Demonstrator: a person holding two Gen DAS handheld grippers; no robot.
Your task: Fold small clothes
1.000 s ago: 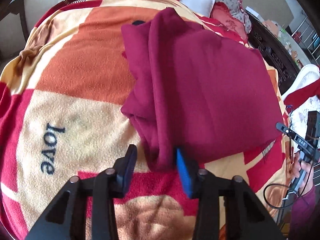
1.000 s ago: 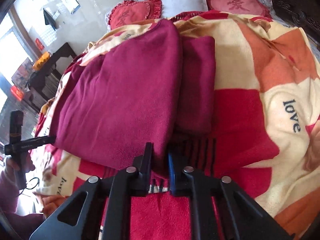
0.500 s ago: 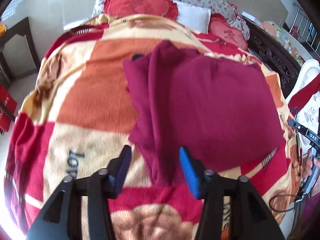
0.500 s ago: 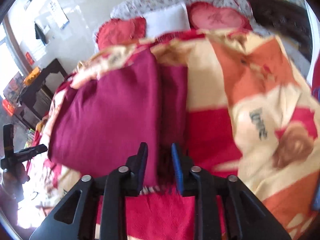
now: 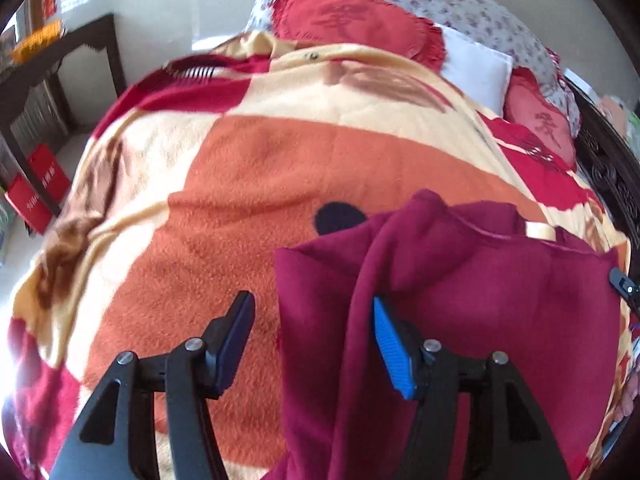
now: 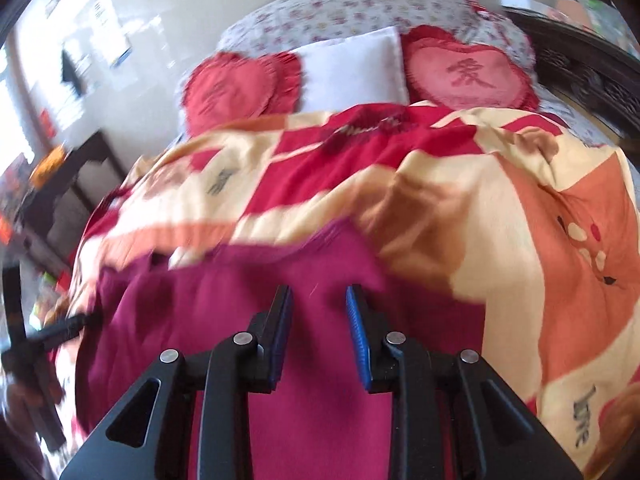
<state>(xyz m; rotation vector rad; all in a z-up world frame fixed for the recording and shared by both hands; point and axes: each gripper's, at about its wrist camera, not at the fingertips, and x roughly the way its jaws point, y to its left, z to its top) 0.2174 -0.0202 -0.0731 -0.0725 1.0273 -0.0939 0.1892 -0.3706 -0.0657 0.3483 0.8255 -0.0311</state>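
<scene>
Maroon garment (image 5: 480, 300) lies folded on the fleece blanket (image 5: 260, 184).

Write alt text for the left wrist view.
The left gripper, jaws opening and gripping nothing, hovers over the edge of a folded maroon garment on an orange, cream and red blanket. Red heart cushions lie at the bed's head.

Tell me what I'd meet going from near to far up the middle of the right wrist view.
Right gripper, jaws apart over the cloth → maroon garment → patterned blanket → white pillow → floral bedding at the head of the bed.
</scene>
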